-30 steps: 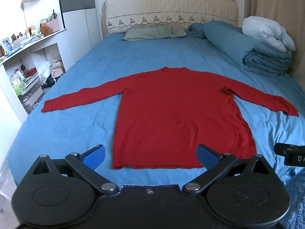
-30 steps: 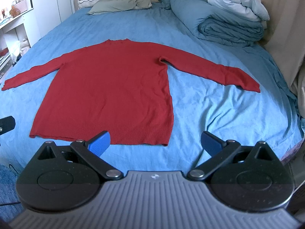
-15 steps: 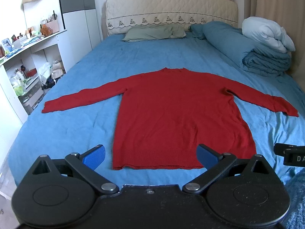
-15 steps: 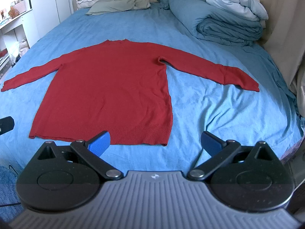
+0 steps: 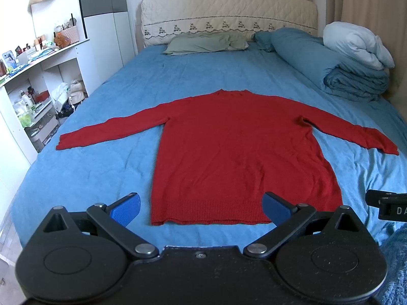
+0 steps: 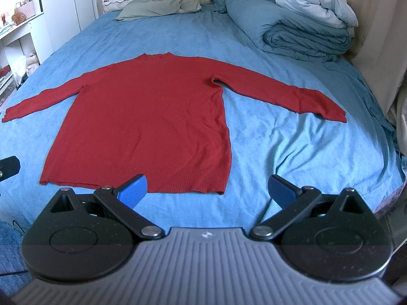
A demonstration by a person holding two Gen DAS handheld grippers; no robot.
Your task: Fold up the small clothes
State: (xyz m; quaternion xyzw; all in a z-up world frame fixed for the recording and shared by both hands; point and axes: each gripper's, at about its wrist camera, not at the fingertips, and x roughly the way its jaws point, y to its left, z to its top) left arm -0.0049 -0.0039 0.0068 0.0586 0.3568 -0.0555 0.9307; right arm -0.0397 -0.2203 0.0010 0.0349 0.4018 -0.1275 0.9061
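A red long-sleeved sweater (image 5: 236, 150) lies flat on the blue bed sheet (image 5: 101, 167), both sleeves spread out, hem toward me. It also shows in the right wrist view (image 6: 152, 117). My left gripper (image 5: 201, 209) is open and empty, held just short of the hem's left half. My right gripper (image 6: 207, 189) is open and empty, held just short of the hem's right corner. The right gripper's edge shows in the left wrist view (image 5: 389, 207).
Folded blue duvet (image 5: 338, 76) with a white pillow (image 5: 356, 43) lies at the bed's far right. A green pillow (image 5: 206, 43) rests by the headboard (image 5: 229, 12). White shelves with clutter (image 5: 33, 89) stand left of the bed. A curtain (image 6: 381, 25) hangs at right.
Both grippers have drifted very slightly; the sweater sits a touch higher in the right wrist view. Nothing was taken hold of, and the jaws stay open.
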